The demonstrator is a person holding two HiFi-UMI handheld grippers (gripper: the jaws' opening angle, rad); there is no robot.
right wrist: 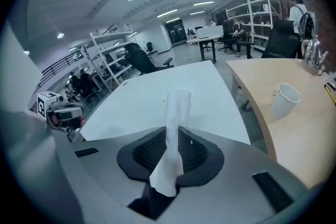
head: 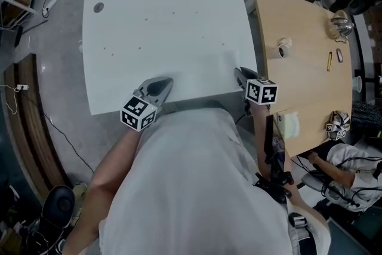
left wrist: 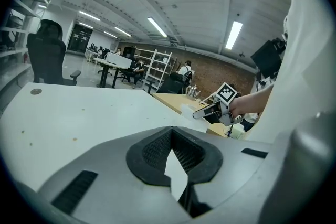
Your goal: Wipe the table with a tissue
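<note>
The right gripper (head: 240,73) sits at the lower right edge of the white table (head: 167,27), its claw pinching a twisted white tissue (right wrist: 172,134) that pokes out past the tips above the tabletop. The left gripper (head: 166,83) is at the table's lower edge, left of centre, with its claw pressed together at the tips and holding nothing. A wooden table (head: 298,57) adjoins on the right
</note>
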